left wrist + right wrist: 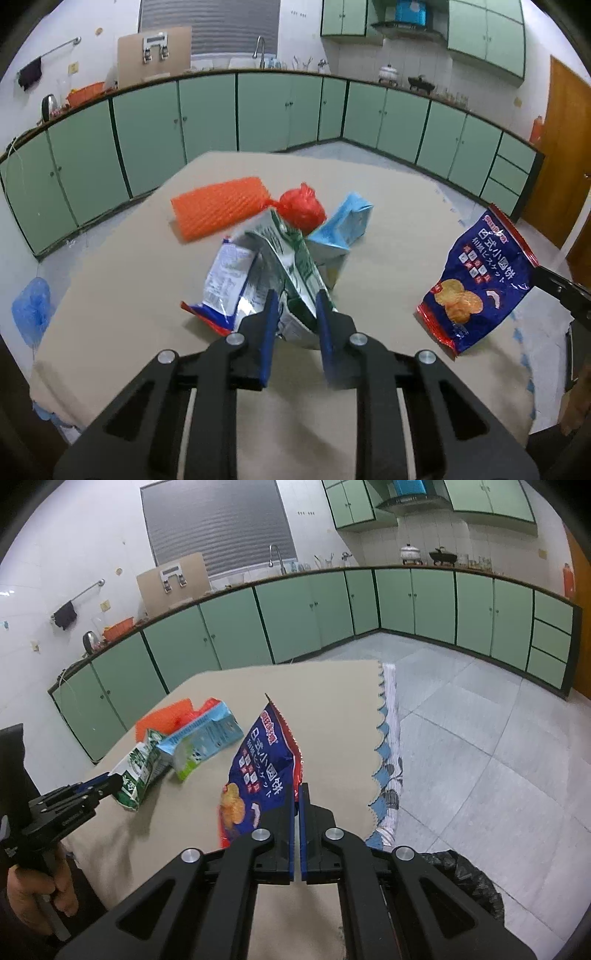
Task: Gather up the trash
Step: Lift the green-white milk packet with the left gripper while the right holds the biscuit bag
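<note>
My left gripper is shut on a green-and-white milk carton, also seen in the right wrist view. My right gripper is shut on a blue snack bag and holds it above the table; the bag also shows in the left wrist view. A white-and-blue wrapper, a light blue carton, a red tied plastic bag and an orange foam net lie on the beige table.
A black trash bag sits low at the right beside the table. The table's cloth edge hangs over the tiled floor. Green kitchen cabinets line the far walls. A blue bag lies on the floor to the left.
</note>
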Demonstrator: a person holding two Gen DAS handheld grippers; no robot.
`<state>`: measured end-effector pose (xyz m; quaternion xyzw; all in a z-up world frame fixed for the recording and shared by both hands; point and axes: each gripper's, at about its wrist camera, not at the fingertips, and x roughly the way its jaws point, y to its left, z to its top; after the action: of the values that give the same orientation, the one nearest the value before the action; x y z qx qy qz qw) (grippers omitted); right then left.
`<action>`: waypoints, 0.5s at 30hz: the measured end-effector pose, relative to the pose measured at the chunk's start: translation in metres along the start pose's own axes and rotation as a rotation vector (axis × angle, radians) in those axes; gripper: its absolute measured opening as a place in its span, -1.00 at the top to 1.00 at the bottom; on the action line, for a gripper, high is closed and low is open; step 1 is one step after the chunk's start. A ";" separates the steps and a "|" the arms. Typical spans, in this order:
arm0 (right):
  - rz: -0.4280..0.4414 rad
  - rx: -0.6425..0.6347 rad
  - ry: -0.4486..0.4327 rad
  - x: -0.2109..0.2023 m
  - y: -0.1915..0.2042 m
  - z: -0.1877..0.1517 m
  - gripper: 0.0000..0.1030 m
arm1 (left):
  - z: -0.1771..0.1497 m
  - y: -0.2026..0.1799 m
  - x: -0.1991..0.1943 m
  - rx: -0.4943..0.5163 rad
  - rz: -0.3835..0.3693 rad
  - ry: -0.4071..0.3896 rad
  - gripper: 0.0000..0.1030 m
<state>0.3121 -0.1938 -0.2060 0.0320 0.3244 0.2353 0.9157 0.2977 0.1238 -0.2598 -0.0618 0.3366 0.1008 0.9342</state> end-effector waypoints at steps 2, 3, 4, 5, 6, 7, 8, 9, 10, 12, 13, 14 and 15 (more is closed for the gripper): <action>-0.004 -0.004 -0.009 -0.008 0.002 0.001 0.96 | -0.002 0.000 -0.008 0.002 -0.009 -0.006 0.64; -0.006 -0.005 -0.014 -0.012 0.002 0.001 0.96 | -0.003 0.000 -0.012 -0.003 -0.016 -0.008 0.65; -0.008 -0.005 -0.017 -0.015 0.003 0.002 0.96 | -0.004 0.001 -0.014 -0.008 -0.021 -0.009 0.66; -0.011 -0.004 -0.023 -0.019 0.003 0.003 0.96 | -0.004 0.002 -0.020 -0.016 -0.031 -0.016 0.67; -0.014 -0.004 -0.029 -0.024 0.003 0.003 0.96 | -0.003 0.002 -0.025 -0.017 -0.036 -0.024 0.67; -0.016 -0.003 -0.035 -0.029 0.004 0.004 0.96 | -0.003 0.000 -0.032 -0.014 -0.042 -0.036 0.68; -0.019 -0.003 -0.040 -0.033 0.004 0.005 0.96 | -0.002 -0.002 -0.039 -0.008 -0.048 -0.046 0.69; -0.022 -0.002 -0.046 -0.038 0.003 0.005 0.96 | -0.001 -0.004 -0.046 -0.001 -0.054 -0.056 0.70; -0.023 0.002 -0.051 -0.043 0.003 0.005 0.96 | 0.001 -0.005 -0.051 0.008 -0.058 -0.065 0.78; -0.028 0.013 -0.061 -0.054 0.000 0.005 0.96 | 0.004 -0.012 -0.064 0.029 -0.075 -0.082 1.00; -0.031 0.015 -0.065 -0.058 -0.001 0.006 0.96 | 0.005 -0.015 -0.069 0.035 -0.087 -0.090 1.00; -0.034 0.018 -0.070 -0.064 -0.002 0.006 0.96 | 0.005 -0.019 -0.074 0.041 -0.094 -0.095 1.00; -0.037 0.020 -0.073 -0.067 -0.003 0.007 0.96 | 0.005 -0.022 -0.078 0.049 -0.105 -0.102 1.00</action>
<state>0.2724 -0.2257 -0.1622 0.0439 0.2935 0.2138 0.9307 0.2470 0.0920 -0.2048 -0.0512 0.2874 0.0466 0.9553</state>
